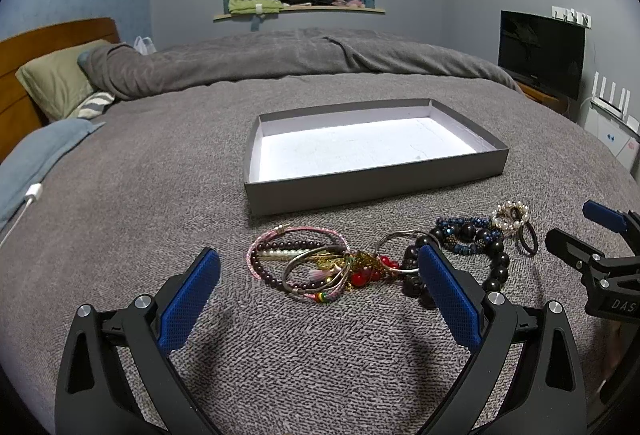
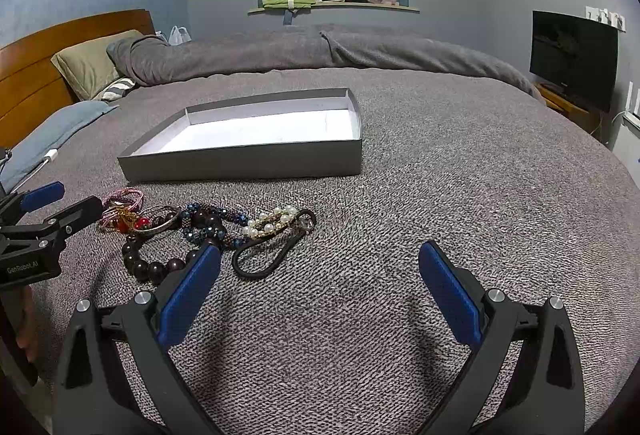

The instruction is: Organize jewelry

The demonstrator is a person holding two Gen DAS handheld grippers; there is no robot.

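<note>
A heap of jewelry lies on the grey bed cover in front of an empty grey box with a white floor (image 1: 372,181) (image 2: 248,163). In the left wrist view I see pink and metal bangles (image 1: 298,261), red beads (image 1: 366,275), a dark bead bracelet (image 1: 496,267), a blue bead bracelet (image 1: 466,231) and a pearl ring (image 1: 510,217). My left gripper (image 1: 320,275) is open, just short of the bangles. My right gripper (image 2: 320,271) is open over bare cover, right of a black loop (image 2: 266,259) and the pearl piece (image 2: 274,221).
A bed with a wooden headboard (image 1: 24,75), a green pillow (image 1: 60,79) and a rolled grey duvet (image 1: 280,55) lies beyond. A white charger cable (image 1: 28,197) is at the left. A dark TV (image 1: 540,51) stands at the right.
</note>
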